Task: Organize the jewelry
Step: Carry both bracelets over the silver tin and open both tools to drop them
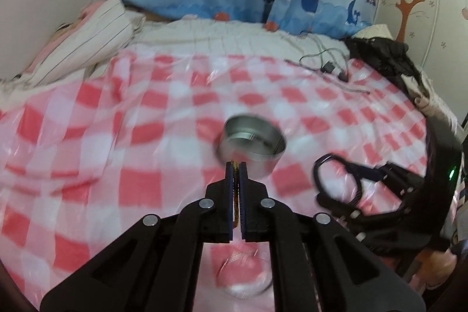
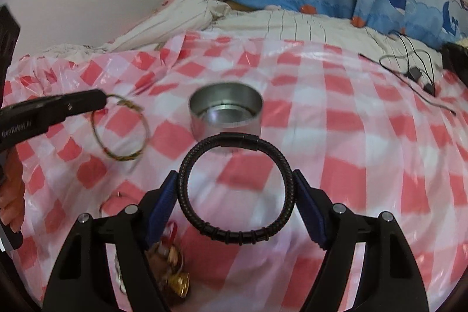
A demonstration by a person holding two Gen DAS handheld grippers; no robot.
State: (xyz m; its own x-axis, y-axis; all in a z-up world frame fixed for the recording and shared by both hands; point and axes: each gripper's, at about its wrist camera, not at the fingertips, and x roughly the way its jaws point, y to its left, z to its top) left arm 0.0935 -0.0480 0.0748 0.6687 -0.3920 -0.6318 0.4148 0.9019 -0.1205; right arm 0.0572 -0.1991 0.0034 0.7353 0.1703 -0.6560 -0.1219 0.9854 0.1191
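Carrying two bracelets toward the round metal tin (image 2: 225, 110) near the middle of the checked sheet (image 2: 365, 154) looks like the step in hand: the right gripper (image 2: 235, 189) spans the black braided bracelet (image 2: 235, 233) across its width, just short of the tin, while the left gripper (image 1: 237, 165), pinched nearly closed, dangles the thin woven bracelet (image 2: 121, 130) beside it. Next, each must hover over the rim and let go.

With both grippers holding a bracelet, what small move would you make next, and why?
Probably ease the right gripper forward over the open tin and release: its black bracelet hangs just short of the rim, nearer than the woven bracelet in the left gripper.
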